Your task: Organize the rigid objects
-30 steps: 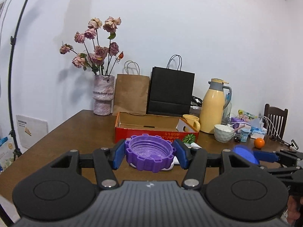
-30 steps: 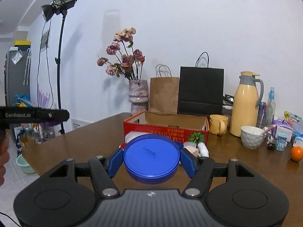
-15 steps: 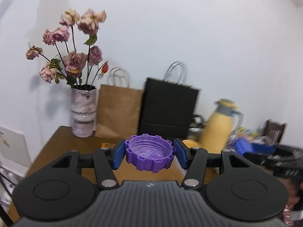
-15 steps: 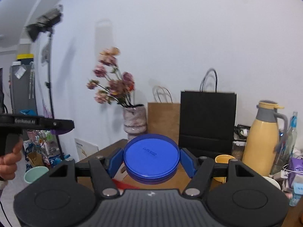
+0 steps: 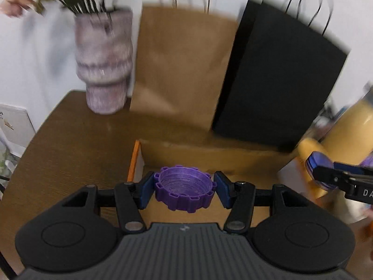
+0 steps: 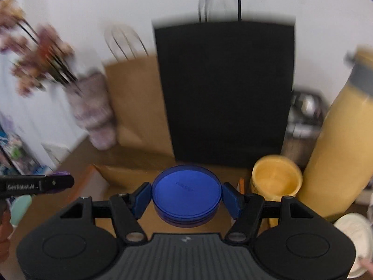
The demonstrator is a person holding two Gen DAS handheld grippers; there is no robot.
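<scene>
Purple notched cap: a round purple ribbed plastic cap (image 5: pixel 184 190), open side up, sat clamped between the blue pads of the left gripper (image 5: pixel 184 190), held in the air above the near part of the cardboard box.
Blue disc: a flat round blue plastic lid-shaped disc (image 6: pixel 186 194) was pinched at its sides by the right gripper (image 6: pixel 186 197), also off the table and over the box.
Left gripper: jaws closed onto the cap, both pads touching its rim.
Right gripper: jaws closed onto the disc; in the left wrist view its tip and the disc's edge showed at the right edge, well to the side of the cap.
Cardboard box: an open brown cardboard box with an orange outer edge (image 5: pixel 209 154) lay on the brown wooden table (image 5: pixel 70 144), directly beneath and beyond both held items.
Yellow mug: a yellow ceramic mug (image 6: pixel 276 178) stood just right of the box.
Yellow flask: a tall yellow thermos jug with a grey collar (image 6: pixel 342 140) stood beside the mug.
Paper bags: a brown paper bag (image 5: pixel 179 65) and a black paper bag (image 5: pixel 279 77) stood upright behind the box against the white wall.
Vase: a mottled pink ceramic vase with dried flowers (image 5: pixel 103 63) stood left of the brown bag, blurred.
</scene>
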